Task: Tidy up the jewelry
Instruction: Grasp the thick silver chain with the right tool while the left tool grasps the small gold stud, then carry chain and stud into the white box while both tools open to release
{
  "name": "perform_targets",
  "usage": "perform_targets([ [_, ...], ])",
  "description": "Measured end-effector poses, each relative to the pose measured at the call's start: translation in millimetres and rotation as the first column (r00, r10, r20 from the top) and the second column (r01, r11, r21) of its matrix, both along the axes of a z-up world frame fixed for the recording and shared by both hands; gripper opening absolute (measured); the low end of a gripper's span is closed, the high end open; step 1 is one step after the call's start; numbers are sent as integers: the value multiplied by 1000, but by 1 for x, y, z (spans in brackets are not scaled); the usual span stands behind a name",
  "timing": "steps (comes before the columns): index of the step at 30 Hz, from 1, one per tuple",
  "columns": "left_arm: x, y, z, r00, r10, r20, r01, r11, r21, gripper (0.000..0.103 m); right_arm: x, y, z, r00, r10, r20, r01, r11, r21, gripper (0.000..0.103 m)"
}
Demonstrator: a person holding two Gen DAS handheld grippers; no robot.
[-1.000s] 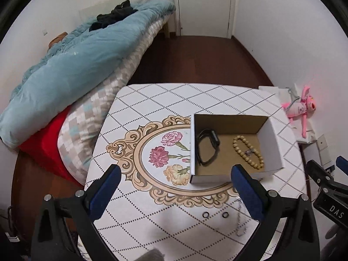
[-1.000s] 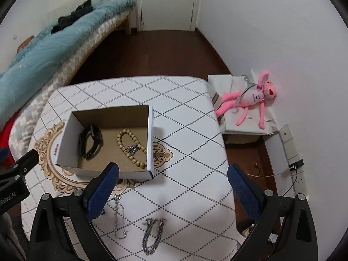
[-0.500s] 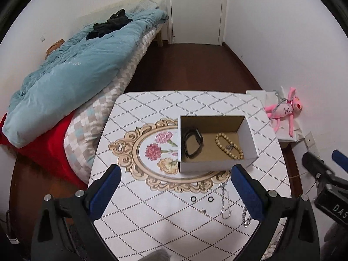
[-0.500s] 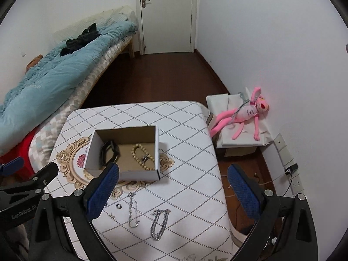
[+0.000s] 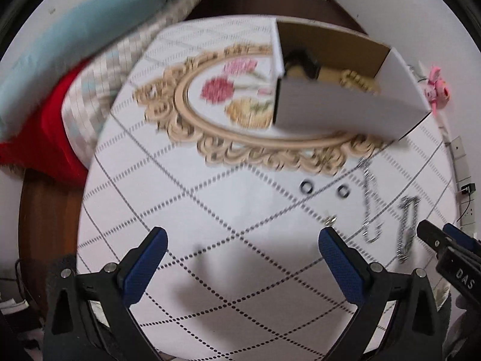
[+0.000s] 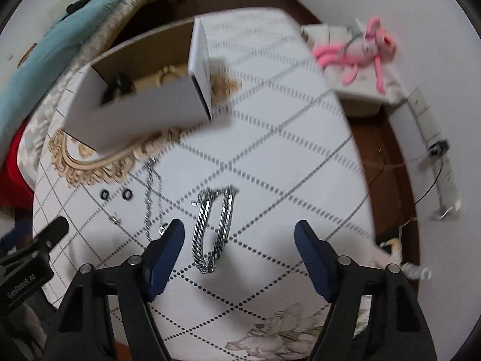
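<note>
An open cardboard box (image 5: pixel 339 111) (image 6: pixel 144 114) stands on the patterned table and holds a black watch (image 5: pixel 300 63) and a wooden bead bracelet (image 5: pixel 357 79). On the cloth in front of it lie two small dark rings (image 5: pixel 306 186) (image 6: pixel 105 194), a thin silver chain (image 5: pixel 371 204) (image 6: pixel 151 195), a thick silver chain (image 6: pixel 215 228) (image 5: pixel 407 225) and a tiny earring (image 5: pixel 330 219). My left gripper (image 5: pixel 240 248) is open and empty above bare cloth. My right gripper (image 6: pixel 239 239) is open, low over the table, with the thick chain just ahead between its fingers.
A bed with a teal duvet (image 5: pixel 75 30) and red sheet lies left of the table. A pink plush toy (image 6: pixel 360 48) rests on a low stand at the right, near a power strip (image 6: pixel 442 162) by the wall. The table edge (image 6: pixel 366 210) drops off at the right.
Both grippers have dropped from high above down close to the table, and the views have tilted. The jewelry and box have not moved.
</note>
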State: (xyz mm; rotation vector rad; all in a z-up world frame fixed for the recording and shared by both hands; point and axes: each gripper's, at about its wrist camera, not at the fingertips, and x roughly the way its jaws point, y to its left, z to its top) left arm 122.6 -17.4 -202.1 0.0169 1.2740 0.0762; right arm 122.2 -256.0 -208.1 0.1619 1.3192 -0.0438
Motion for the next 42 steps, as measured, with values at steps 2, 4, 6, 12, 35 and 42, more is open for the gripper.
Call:
perform_targets([
  [2, -2, 0, -7, 1000, -12, -5, 12, 1000, -1, 102, -1, 3, -16, 1000, 2, -25, -2, 1000, -7, 61],
  [4, -4, -3, -11, 1000, -24, -6, 24, 1000, 2, 100, -1, 5, -26, 999, -4, -41, 4, 1000, -1, 50],
  [6, -6, -5, -11, 999, -38, -3, 38, 999, -7, 100, -2, 9, -28, 1000, 3, -19, -4, 1000, -26, 44],
  [12, -6, -28, -15, 993, -114, 3, 114, 993, -27, 87, -7, 27, -27, 999, 48, 22, -45, 993, -105, 10],
  [35, 1, -66, -21, 985, -169, 17, 170, 981, -91, 6, 2, -13, -27, 999, -46, 27, 48, 996, -71, 8],
  [42, -1, -57, -11, 984, -174, 28, 176, 978, -114, 6, -2, -10, -8, 995, -34, 94, 35, 999, -9, 8],
])
